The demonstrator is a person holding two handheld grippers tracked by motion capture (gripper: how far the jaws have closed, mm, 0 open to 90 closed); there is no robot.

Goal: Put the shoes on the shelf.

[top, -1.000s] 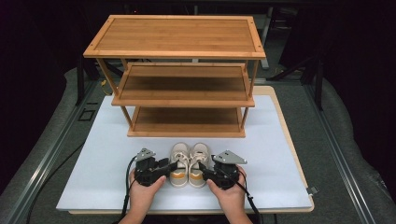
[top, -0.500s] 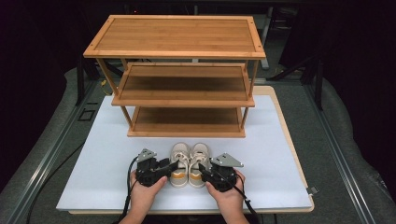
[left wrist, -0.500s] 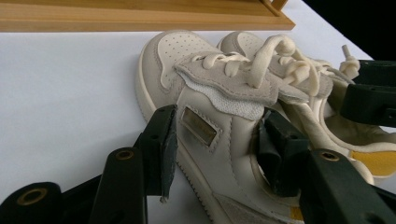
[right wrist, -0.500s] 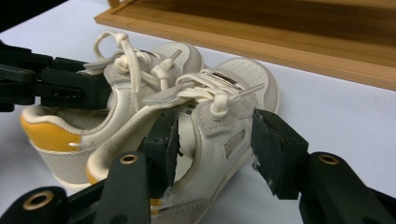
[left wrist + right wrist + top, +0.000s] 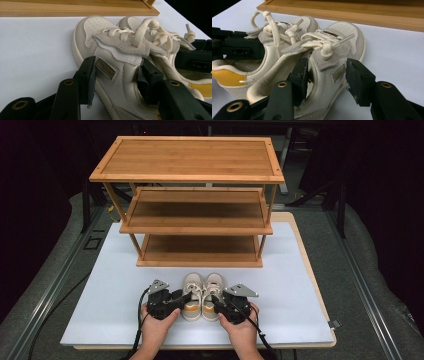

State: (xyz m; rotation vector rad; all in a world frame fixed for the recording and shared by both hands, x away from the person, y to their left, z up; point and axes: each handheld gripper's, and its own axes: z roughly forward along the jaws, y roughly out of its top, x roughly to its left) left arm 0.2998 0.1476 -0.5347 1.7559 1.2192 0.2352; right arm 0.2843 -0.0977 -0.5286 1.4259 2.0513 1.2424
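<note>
The left gripper [image 5: 115, 72] has one jaw against the outer side of the left shoe [image 5: 110, 57] and the other inside its opening, so the side wall sits pinched between them. The right gripper [image 5: 327, 75] does the same to the right shoe [image 5: 332, 62]: one jaw inside the opening, the other on the outer side, though that outer jaw looks slightly off the leather, so I cannot tell whether the grip is firm.

The two cream shoes stand side by side, touching, between the grippers, toes pointing away from the hands. Their laces lie loosely knotted on top. Behind the right gripper's jaws, the left gripper's black jaw reaches across the neighbouring shoe's yellow-lined heel.

Just beyond the toes stands a wooden rack [image 5: 192, 210] with three shelves, each bare. Everything rests on a white board [image 5: 100, 285] on the table.
</note>
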